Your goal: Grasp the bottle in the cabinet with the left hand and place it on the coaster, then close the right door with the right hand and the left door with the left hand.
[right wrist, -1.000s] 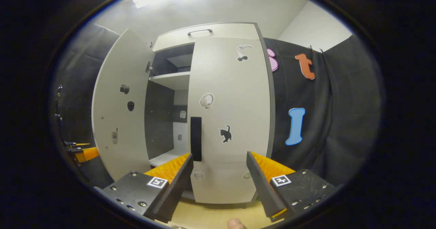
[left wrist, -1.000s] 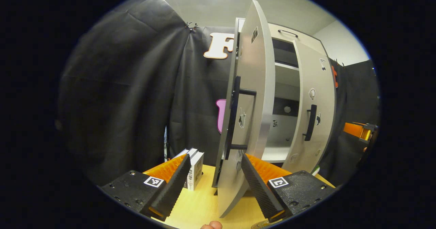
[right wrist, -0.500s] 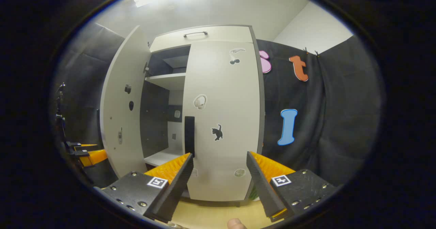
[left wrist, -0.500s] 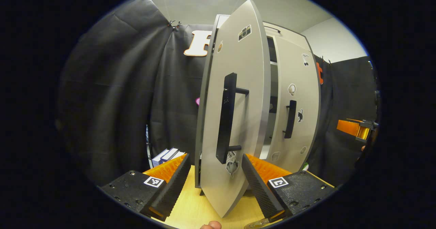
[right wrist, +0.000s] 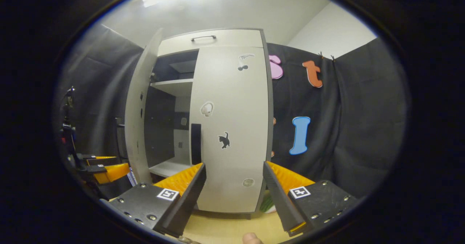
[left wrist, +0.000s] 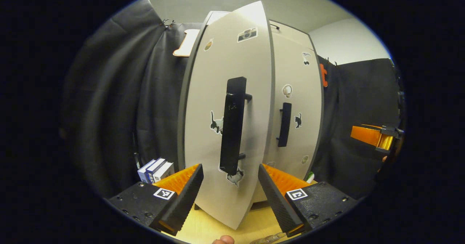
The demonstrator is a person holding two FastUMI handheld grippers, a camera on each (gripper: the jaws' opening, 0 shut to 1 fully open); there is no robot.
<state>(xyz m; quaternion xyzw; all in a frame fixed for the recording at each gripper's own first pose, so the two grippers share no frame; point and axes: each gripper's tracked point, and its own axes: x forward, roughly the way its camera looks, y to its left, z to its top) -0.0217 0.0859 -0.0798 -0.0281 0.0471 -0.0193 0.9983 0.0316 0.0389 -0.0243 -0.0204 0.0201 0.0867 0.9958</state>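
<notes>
In the left gripper view, a few books (left wrist: pixel 155 168) stand upright at the far left on the pale wooden worktop (left wrist: pixel 203 229), near the cabinet's foot. The left gripper (left wrist: pixel 229 186) has its jaws spread wide with nothing between them, held in front of the left door (left wrist: pixel 203 102), whose long black handle (left wrist: pixel 232 126) rises just above the gap between the fingers; this door stands partly open, its free edge swung out toward the camera. To the right of it the right door (left wrist: pixel 296 91) lies flat against the cabinet with its own black handle (left wrist: pixel 284 124). At the far right edge the orange right gripper (left wrist: pixel 374 137) shows, well apart from the doors. In the right gripper view, the left gripper (right wrist: pixel 105 166) shows at the far left, the left door (right wrist: pixel 140 117) stands ajar beside it, and a white shelf (right wrist: pixel 174 86) shows in the open gap. The right door (right wrist: pixel 232 127) is shut. The right gripper (right wrist: pixel 234 186) hangs before it with jaws wide apart and empty. Whether the glassy rim at the bottom edge of either view is the bottle on the coaster I cannot tell.
</notes>
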